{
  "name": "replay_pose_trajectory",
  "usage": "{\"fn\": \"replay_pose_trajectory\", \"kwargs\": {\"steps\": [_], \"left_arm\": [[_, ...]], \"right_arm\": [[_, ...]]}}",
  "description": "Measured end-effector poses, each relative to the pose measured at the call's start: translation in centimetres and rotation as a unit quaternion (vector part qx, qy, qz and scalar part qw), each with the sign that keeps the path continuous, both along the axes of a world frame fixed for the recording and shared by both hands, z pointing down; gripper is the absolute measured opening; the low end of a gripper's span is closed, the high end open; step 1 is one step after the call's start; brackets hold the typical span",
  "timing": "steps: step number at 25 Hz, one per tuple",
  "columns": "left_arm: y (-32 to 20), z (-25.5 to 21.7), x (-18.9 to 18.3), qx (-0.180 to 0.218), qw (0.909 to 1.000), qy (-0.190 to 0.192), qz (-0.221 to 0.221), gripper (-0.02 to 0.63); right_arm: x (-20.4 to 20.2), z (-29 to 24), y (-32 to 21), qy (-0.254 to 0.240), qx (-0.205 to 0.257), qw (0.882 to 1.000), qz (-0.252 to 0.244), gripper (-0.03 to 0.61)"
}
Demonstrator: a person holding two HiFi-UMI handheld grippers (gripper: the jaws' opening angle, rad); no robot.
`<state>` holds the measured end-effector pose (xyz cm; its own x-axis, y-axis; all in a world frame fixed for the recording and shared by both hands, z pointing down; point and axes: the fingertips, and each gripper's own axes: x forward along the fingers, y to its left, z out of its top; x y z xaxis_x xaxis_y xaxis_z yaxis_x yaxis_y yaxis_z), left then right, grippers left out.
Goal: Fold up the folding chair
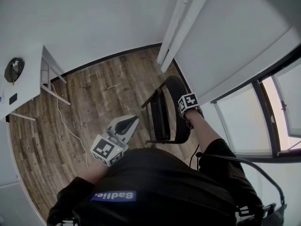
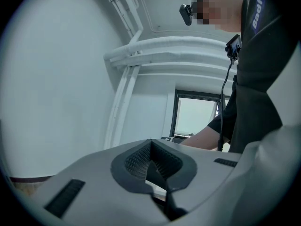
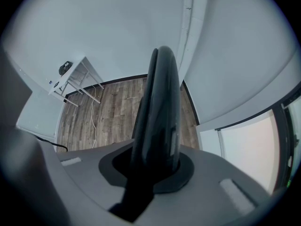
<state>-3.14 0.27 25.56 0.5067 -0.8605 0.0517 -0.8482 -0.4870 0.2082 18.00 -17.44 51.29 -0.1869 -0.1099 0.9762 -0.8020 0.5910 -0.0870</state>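
A black metal-framed folding chair [image 1: 165,114], likely stiff and light, stands beside the dark-framed window [image 1: 244,119]. The right gripper [image 3: 153,166] clamps its backrest top, the natural handhold. Farther from the window, the left gripper [image 1: 126,125] is closed and empty.

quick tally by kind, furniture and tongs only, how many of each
black folding chair: 1
white metal-legged table: 1
grey handheld tongs: 2 (left tongs shut and empty, right tongs clamped on the chair's top edge)
total: 4
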Motion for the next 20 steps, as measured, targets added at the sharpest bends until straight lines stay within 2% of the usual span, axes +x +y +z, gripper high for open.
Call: {"fn": "replay_pose_trajectory", "kwargs": {"steps": [20], "left_arm": [[0.68, 0.78, 0.23, -0.002, 1.0000, 0.004, 0.001, 0.005]], "right_arm": [[-0.13, -0.09, 0.16, 0.000, -0.001, 1.000, -0.001, 0.063]]}}
